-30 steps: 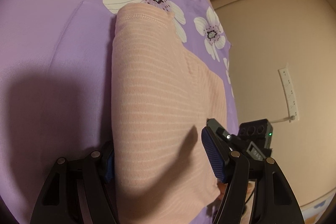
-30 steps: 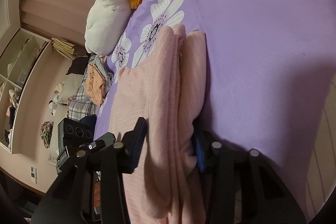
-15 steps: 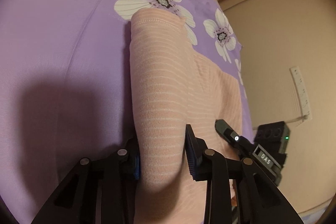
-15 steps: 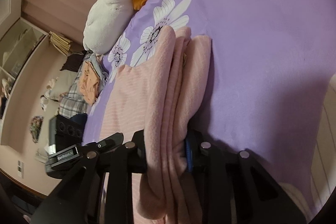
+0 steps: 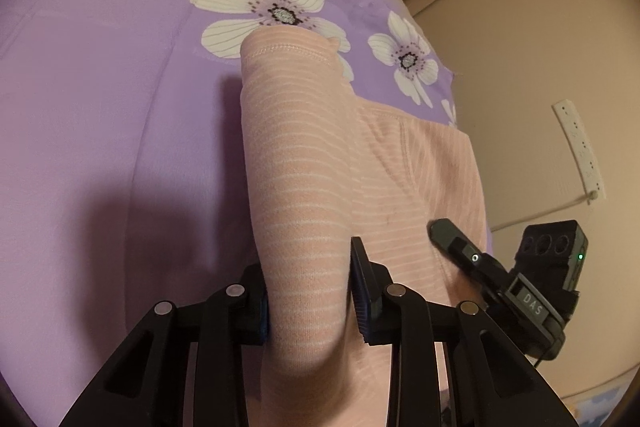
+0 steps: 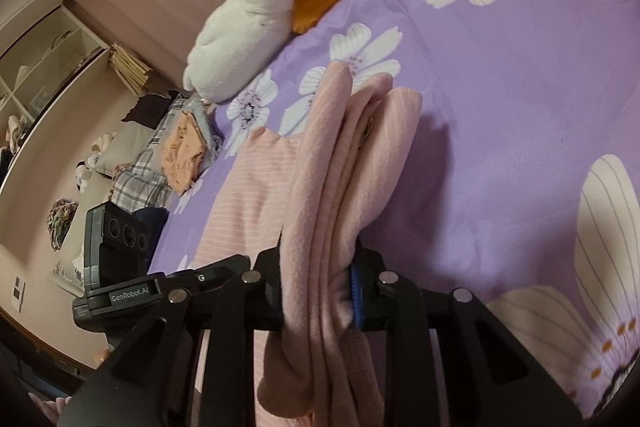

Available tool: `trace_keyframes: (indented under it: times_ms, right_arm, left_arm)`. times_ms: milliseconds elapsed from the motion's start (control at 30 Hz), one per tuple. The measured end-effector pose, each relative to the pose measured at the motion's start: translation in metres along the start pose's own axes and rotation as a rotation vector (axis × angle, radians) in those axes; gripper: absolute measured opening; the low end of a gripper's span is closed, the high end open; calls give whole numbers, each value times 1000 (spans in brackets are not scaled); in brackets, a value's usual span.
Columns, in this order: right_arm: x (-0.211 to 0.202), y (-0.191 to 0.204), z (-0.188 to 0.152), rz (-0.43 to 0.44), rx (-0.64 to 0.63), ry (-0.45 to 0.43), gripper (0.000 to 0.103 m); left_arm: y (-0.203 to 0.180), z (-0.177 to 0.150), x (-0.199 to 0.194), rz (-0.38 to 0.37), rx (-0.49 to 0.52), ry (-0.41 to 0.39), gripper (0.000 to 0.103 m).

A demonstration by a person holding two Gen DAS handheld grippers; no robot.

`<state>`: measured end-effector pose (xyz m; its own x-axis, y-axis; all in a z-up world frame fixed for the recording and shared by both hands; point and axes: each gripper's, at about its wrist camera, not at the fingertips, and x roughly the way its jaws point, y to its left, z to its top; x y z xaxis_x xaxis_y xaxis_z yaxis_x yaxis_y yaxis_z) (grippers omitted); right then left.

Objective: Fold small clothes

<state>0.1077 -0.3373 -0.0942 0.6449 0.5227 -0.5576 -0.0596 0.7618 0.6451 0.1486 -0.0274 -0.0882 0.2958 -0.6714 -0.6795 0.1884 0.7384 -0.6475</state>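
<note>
Left wrist view showed both grippers, left and right, clamped on a pink striped knit garment, mid-fold; carrying it across seemed next.

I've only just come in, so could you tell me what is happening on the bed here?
A person with a handheld gripper in each hand is folding a pink striped garment on the purple flowered bedspread. The left gripper is shut on a folded edge, and the right gripper is shut on several bunched layers.
</note>
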Motion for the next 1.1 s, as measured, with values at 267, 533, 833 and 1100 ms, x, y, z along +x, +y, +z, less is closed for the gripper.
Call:
trace_keyframes:
  times_ms: [267, 533, 833, 1100]
  right_arm:
    - [-19, 24, -14, 23, -33, -8, 24]
    - [-33, 44, -28, 52, -62, 2, 24]
    - [-38, 70, -43, 85, -105, 29, 24]
    - [-31, 87, -46, 106, -141, 52, 24]
  left_arm:
    - [-10, -18, -29, 10, 21, -25, 30]
    - [-20, -36, -53, 44, 36, -49, 30]
    - [-18, -57, -84, 68, 22, -78, 30]
    - [-16, -65, -98, 91, 11, -109, 30]
